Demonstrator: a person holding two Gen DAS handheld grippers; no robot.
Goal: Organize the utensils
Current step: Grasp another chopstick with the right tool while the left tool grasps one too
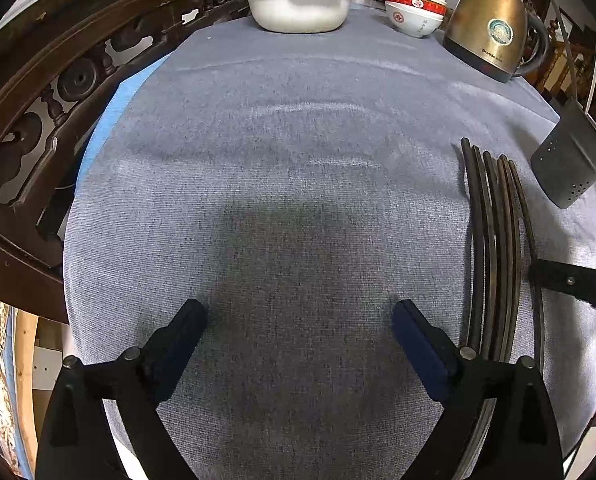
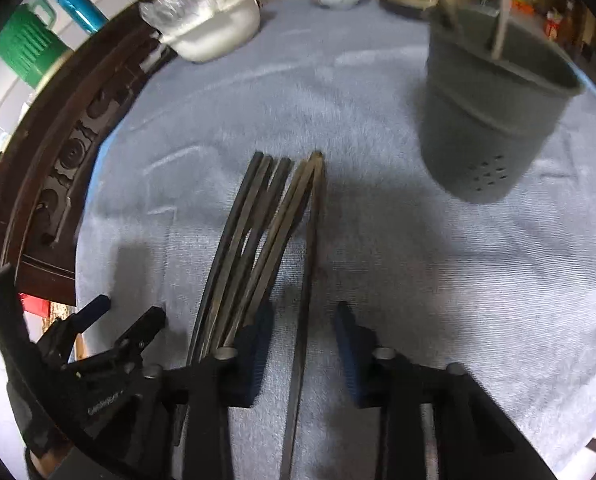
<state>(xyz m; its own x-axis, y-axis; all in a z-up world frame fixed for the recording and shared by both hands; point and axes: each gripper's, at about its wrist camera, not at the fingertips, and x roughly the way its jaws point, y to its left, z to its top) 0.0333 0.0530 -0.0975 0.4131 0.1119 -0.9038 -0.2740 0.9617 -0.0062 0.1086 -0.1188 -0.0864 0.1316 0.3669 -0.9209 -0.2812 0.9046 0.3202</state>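
Our right tongs (image 2: 302,346) straddle one chopstick (image 2: 310,248), jaws apart; we should close squarely, then lift toward the holder (image 2: 494,120) near the table's right edge; left tongs (image 1: 300,344) gape empty.

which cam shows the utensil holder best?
Right wrist: the grey utensil holder shows whole, rim to drain holes, a few utensils standing inside, beyond the chopsticks. Left wrist catches it only at the right edge, strongly tilted by the lens, with the rim hard to see.

The table (image 1: 298,140) is viewed low and forward from both wrists, with the chopsticks (image 1: 494,248) and grey utensil holder (image 2: 494,120) shared.
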